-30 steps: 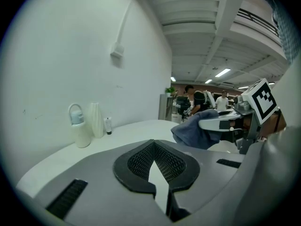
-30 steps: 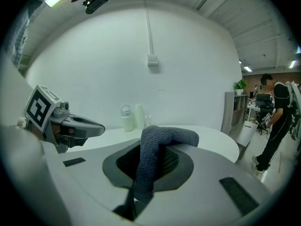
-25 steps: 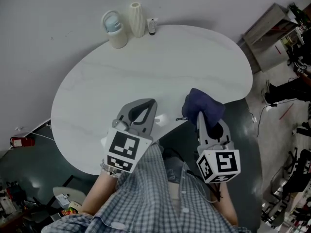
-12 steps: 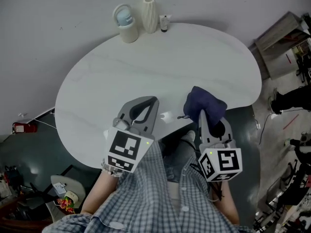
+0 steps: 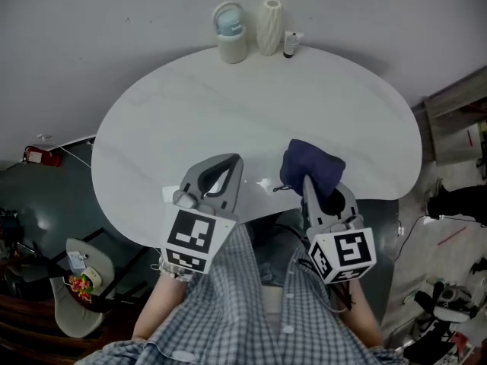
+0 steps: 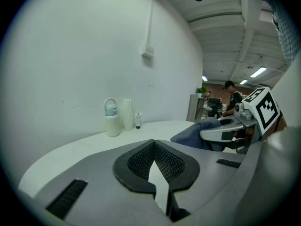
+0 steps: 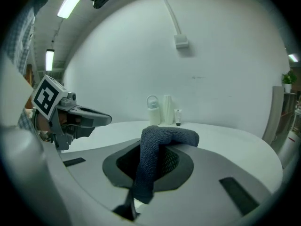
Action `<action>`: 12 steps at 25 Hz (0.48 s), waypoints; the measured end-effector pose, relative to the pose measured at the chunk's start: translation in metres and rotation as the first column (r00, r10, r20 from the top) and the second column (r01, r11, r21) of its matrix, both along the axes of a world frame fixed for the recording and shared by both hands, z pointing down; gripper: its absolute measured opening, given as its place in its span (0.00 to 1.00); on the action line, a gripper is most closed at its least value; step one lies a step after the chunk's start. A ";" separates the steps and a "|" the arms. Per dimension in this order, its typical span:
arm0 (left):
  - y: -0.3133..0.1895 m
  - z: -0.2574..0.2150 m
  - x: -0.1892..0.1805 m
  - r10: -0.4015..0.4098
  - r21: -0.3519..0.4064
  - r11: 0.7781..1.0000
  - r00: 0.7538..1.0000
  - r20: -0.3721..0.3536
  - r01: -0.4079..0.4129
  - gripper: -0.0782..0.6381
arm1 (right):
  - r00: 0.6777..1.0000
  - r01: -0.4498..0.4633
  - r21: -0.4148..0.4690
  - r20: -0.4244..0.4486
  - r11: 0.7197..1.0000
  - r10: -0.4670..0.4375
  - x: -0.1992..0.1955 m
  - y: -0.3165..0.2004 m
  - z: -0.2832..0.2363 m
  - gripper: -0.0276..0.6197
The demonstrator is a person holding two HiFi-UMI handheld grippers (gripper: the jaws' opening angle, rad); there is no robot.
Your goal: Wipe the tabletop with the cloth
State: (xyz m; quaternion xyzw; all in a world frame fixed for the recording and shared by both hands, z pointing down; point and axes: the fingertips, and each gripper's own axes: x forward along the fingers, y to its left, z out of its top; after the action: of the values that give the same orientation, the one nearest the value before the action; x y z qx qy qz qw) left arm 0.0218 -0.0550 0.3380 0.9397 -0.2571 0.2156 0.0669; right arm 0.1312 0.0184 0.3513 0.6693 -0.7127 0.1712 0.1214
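Observation:
A dark blue cloth point(image 5: 313, 167) is bunched at the near right edge of the white oval tabletop point(image 5: 251, 105). My right gripper point(image 5: 310, 182) is shut on the cloth; in the right gripper view the cloth point(image 7: 157, 149) hangs folded between the jaws. My left gripper point(image 5: 230, 163) hovers over the table's near edge beside it, jaws shut with nothing between them; its tip point(image 6: 155, 161) shows the same in the left gripper view, where the cloth point(image 6: 200, 132) lies to the right.
At the table's far edge stand a lidded bottle with a handle point(image 5: 230, 33), a ribbed white vase point(image 5: 268, 26) and a small dark-capped bottle point(image 5: 290, 44). A wall runs behind them. Dark floor surrounds the table, with clutter at left point(image 5: 76, 280).
The view has shifted, so the table and far objects sit further right and lower in frame. Both grippers keep their places at the near edge; the cloth stays held.

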 end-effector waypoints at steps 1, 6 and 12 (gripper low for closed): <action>-0.001 0.000 -0.001 -0.013 -0.001 1.000 1.000 0.000 0.013 0.11 | 1.000 0.028 -0.002 0.002 1.000 -0.028 -0.004 -0.004 0.001 0.09; -0.007 0.002 -0.016 -0.131 -0.006 0.991 0.991 0.007 0.131 0.11 | 0.978 0.202 -0.033 0.053 0.979 -0.200 -0.032 -0.019 0.014 0.09; -0.016 0.002 -0.047 -0.281 -0.007 0.960 0.959 0.024 0.281 0.11 | 0.886 0.461 -0.099 0.107 0.882 -0.451 -0.082 -0.024 0.040 0.09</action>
State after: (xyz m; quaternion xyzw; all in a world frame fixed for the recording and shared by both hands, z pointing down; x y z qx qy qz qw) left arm -0.0248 -0.0710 0.3405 0.8907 -0.3877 0.2160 0.0986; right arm 0.0489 -0.0055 0.3911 0.4668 -0.8427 0.2076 0.1699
